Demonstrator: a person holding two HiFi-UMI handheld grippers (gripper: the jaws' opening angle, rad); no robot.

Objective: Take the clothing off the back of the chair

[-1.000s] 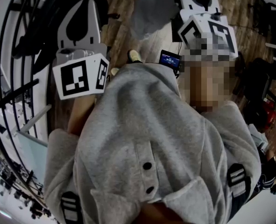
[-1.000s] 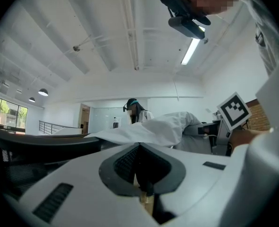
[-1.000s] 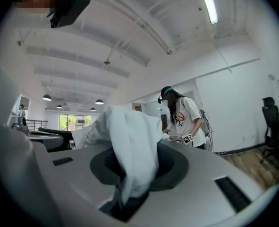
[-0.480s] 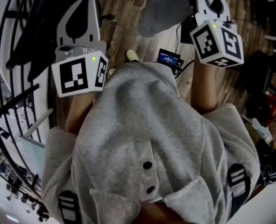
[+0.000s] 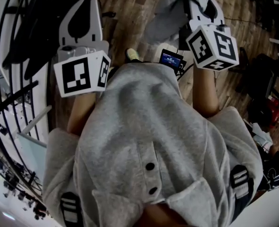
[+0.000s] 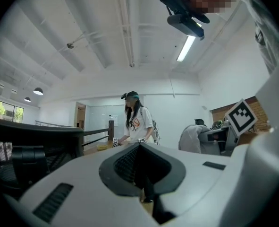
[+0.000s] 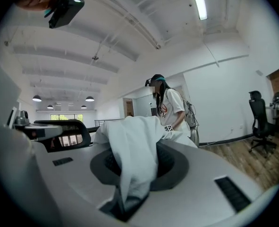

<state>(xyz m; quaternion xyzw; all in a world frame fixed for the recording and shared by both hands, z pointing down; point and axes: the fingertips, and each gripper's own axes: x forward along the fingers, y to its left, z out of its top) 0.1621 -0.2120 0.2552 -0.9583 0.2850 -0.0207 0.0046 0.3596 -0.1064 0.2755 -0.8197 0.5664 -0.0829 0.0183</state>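
In the head view my right gripper (image 5: 196,1) reaches forward at the upper right, shut on a grey piece of clothing (image 5: 165,13) that hangs over the wooden floor. The right gripper view shows the cloth (image 7: 132,145) pinched between the jaws and draped over them, which hides the right gripper (image 7: 151,141) at its tips. My left gripper (image 5: 87,1) is at the upper left, beside the black chair (image 5: 28,37), with its jaws together and nothing in them. The left gripper (image 6: 139,148) points level past the chair's black back (image 6: 30,141).
A person in a white T-shirt (image 6: 138,122) stands ahead across the room. A small lit screen (image 5: 171,59) lies on the floor by my feet. A black railing (image 5: 12,108) runs along the left. A black office chair (image 7: 257,112) stands at the far right wall.
The right gripper has carried the grey clothing up and to the right in the head view. The left gripper has kept nearly the same spot in that view.
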